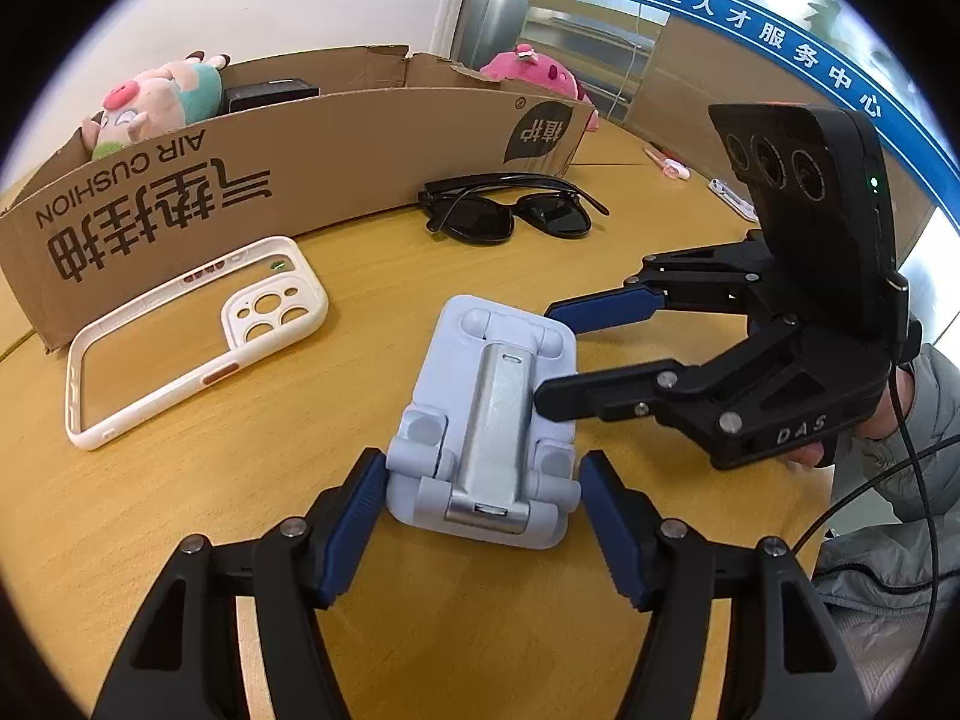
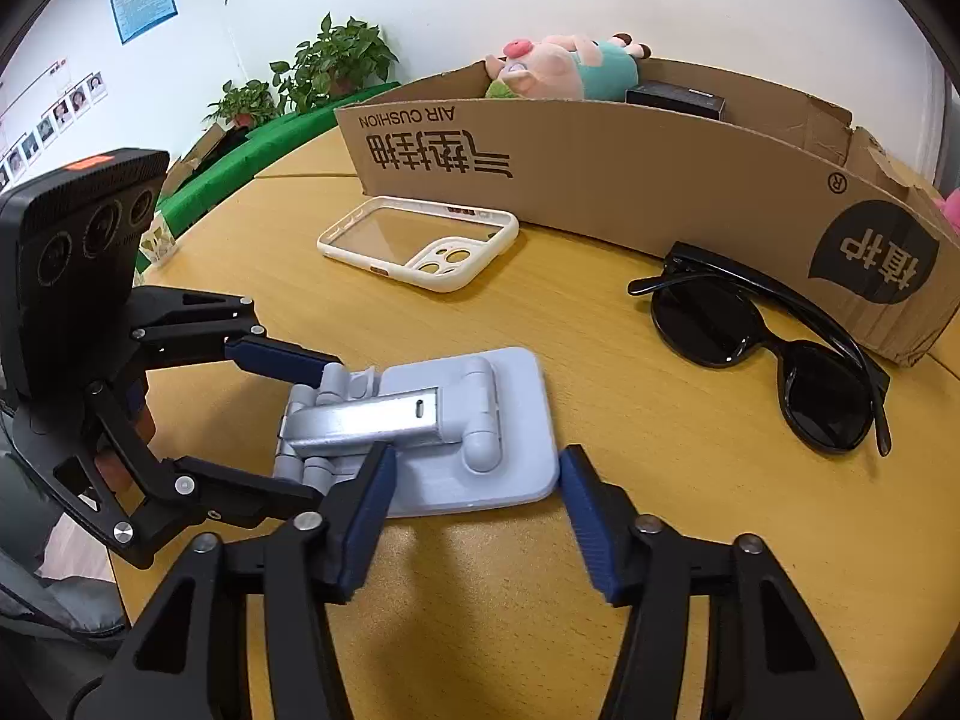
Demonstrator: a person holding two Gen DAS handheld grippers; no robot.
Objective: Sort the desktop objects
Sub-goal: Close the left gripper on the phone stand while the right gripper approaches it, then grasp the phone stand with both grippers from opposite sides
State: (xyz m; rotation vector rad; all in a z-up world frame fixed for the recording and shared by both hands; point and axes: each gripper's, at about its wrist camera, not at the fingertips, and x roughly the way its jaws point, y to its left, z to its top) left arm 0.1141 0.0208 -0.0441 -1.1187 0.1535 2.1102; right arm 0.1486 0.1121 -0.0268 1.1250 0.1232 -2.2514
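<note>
A folded pale grey phone stand (image 1: pixel 486 420) lies flat on the wooden table (image 1: pixel 252 480); it also shows in the right wrist view (image 2: pixel 456 438). My left gripper (image 1: pixel 480 492) is open, with its blue pads on either side of the stand's near end. My right gripper (image 2: pixel 474 480) is open at the stand's side; in the left wrist view (image 1: pixel 549 354) its fingers straddle the stand's right edge. A white phone case (image 1: pixel 192 336) and black sunglasses (image 1: pixel 510 210) lie in front of a cardboard box (image 1: pixel 312 180).
The box holds a pig plush (image 1: pixel 156 102) and a black item (image 1: pixel 270 95). A pink plush (image 1: pixel 534 75) sits behind it. Potted plants (image 2: pixel 324 66) stand beyond the table's far edge. A small pink item (image 1: pixel 666 165) lies far right.
</note>
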